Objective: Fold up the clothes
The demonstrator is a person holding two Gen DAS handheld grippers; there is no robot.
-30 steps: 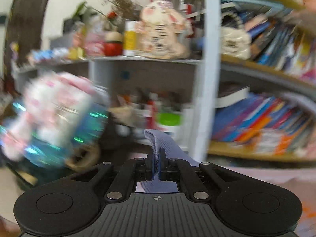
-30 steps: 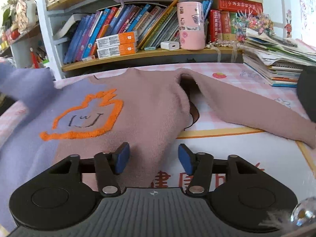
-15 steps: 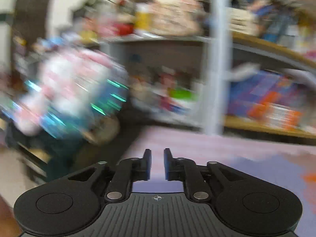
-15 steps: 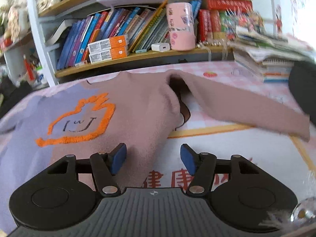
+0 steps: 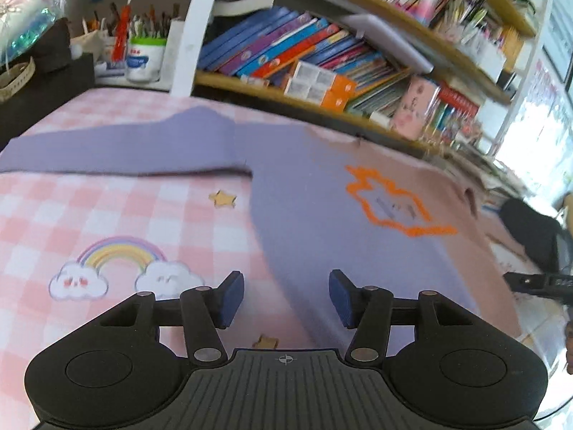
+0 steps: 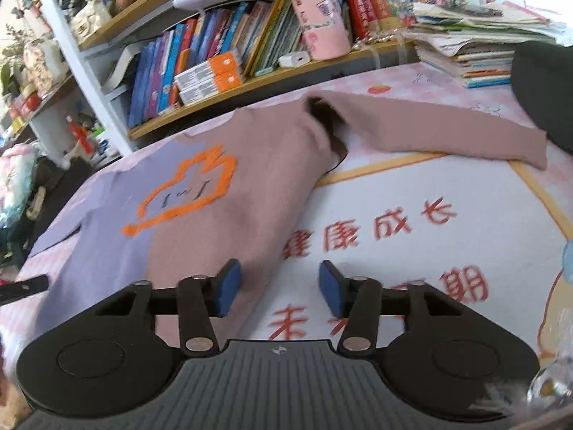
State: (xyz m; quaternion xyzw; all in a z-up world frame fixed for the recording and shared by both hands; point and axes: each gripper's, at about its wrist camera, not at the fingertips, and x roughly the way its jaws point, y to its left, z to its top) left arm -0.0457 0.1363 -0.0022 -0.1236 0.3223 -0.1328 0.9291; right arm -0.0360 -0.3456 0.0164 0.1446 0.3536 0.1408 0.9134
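Note:
A two-tone sweater (image 5: 322, 193) (image 6: 229, 208), lilac on one half and dusty pink on the other, lies flat on the pink checked table cover with an orange outline patch (image 6: 186, 197) on its chest. Its lilac sleeve (image 5: 118, 147) stretches out to the left, its pink sleeve (image 6: 440, 132) to the right. My left gripper (image 5: 284, 295) hovers over the lilac hem's edge, jaws opening, nothing between them. My right gripper (image 6: 277, 286) hangs above the pink hem's edge, jaws closing, pads apart and gripping nothing.
Bookshelves (image 6: 215, 57) packed with books run along the table's far edge. A stack of papers (image 6: 476, 46) and a dark rounded object (image 6: 544, 89) sit at the right. A pen pot (image 5: 143, 57) and a dark box stand at the far left.
The left gripper let go of the lilac sleeve, which now lies flat, and swung down over the hem with jaws spreading. The right gripper shifted sideways a little and its jaws narrowed.

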